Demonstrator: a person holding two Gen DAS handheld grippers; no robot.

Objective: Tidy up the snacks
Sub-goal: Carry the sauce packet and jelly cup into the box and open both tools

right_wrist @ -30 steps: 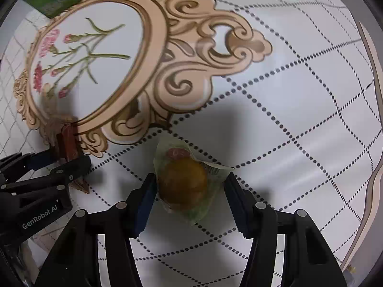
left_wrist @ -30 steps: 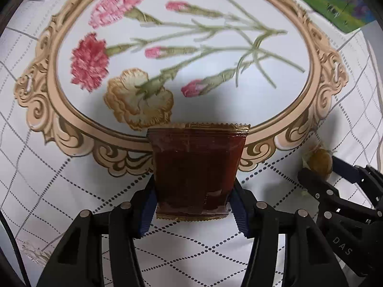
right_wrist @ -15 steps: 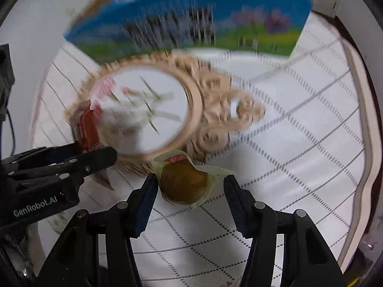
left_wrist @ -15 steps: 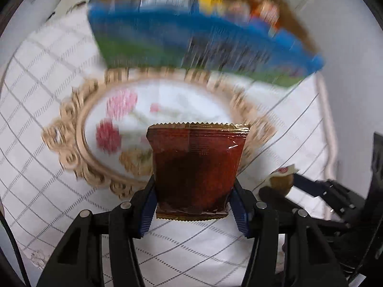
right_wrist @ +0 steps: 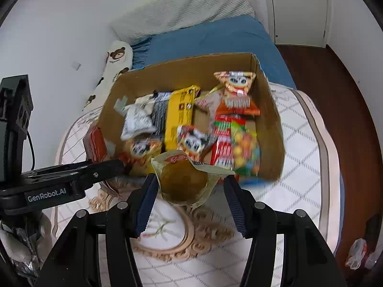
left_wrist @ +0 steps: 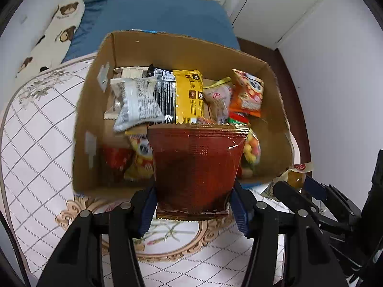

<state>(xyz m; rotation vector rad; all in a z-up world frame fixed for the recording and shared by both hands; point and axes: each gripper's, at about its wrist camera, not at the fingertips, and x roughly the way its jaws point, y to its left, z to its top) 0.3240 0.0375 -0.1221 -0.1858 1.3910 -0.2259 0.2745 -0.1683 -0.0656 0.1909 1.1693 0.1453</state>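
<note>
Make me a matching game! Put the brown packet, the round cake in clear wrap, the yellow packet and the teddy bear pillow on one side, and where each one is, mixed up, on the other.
Things:
1. brown packet
2. round cake
3. yellow packet
4. teddy bear pillow

Places:
A. inside the cardboard box
B. in the left tongs
C. beside the blue blanket
D. in the right tongs

Pairs: 1-B, 2-D, 3-A, 4-C

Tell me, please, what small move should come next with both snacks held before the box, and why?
Probably carry the brown packet forward over the cardboard box in the left gripper; it is clamped, and the box lies open ahead.
</note>
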